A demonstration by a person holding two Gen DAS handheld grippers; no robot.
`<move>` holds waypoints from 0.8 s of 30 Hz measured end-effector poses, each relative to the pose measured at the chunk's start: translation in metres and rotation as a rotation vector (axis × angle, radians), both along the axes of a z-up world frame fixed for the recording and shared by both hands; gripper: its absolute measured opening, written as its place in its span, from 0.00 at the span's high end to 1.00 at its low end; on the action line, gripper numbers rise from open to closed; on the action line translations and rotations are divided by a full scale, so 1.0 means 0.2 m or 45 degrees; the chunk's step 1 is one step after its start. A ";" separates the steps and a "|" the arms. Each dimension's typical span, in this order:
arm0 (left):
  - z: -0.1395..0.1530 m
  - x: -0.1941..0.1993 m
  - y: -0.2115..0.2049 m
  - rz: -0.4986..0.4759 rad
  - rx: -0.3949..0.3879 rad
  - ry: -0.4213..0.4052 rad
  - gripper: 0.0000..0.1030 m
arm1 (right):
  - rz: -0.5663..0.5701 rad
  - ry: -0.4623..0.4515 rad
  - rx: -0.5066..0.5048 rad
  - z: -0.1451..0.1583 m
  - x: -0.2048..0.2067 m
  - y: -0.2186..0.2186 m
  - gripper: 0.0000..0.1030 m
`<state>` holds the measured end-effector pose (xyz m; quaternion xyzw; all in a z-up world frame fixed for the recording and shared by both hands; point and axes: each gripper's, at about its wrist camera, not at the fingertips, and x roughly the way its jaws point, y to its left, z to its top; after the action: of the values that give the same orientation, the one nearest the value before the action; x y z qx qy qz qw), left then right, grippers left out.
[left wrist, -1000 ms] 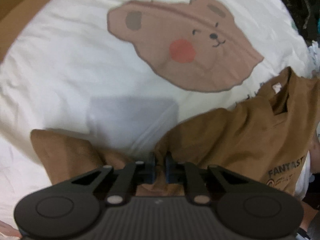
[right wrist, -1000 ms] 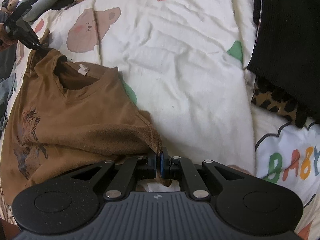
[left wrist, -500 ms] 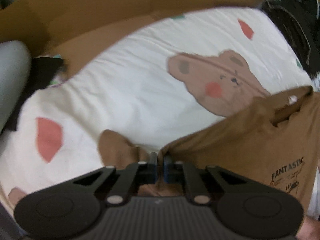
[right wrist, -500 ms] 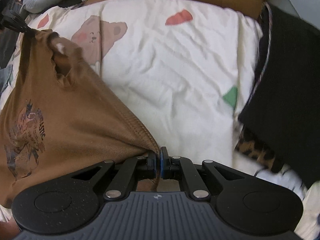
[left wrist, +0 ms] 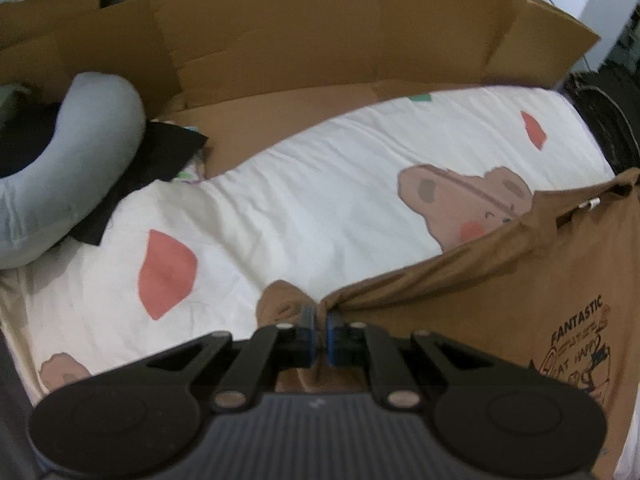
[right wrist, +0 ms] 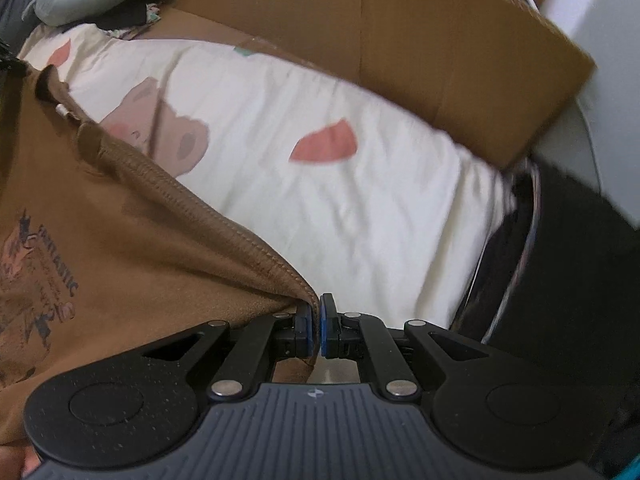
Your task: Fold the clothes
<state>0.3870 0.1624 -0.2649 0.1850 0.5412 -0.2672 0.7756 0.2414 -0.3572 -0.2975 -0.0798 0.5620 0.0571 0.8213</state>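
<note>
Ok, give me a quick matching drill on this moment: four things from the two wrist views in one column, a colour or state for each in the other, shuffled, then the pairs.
Things:
1. T-shirt
2. Neck pillow
3. Cardboard
4. Bedsheet

Descriptions:
A. Grey-blue, curved, lying at the left edge of the bed
B. Brown, printed FANTASTIC, pinched at two spots by the left gripper and right gripper, jaws shut on it
C. Cream, with bear faces and red patches
D. Tan, standing as a wall behind the bed

Pairs: 1-B, 2-A, 3-D, 4-C
</note>
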 end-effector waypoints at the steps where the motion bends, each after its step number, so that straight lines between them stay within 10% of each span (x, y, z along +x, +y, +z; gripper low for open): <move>1: 0.00 0.01 0.01 0.011 0.005 -0.008 0.95 | 0.015 -0.003 -0.018 0.00 0.05 0.00 0.99; 14: 0.03 0.01 0.21 0.159 -0.003 -0.068 0.95 | 0.068 -0.024 -0.148 -0.04 0.48 0.17 0.99; 24: 0.48 -0.39 0.42 0.226 -0.038 -0.141 0.95 | 0.138 -0.122 -0.113 0.16 0.50 0.32 0.99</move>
<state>0.3099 0.2464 -0.1697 0.1392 0.5076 -0.1951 0.8276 0.3406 -0.2938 -0.2657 -0.1488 0.5188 0.0726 0.8387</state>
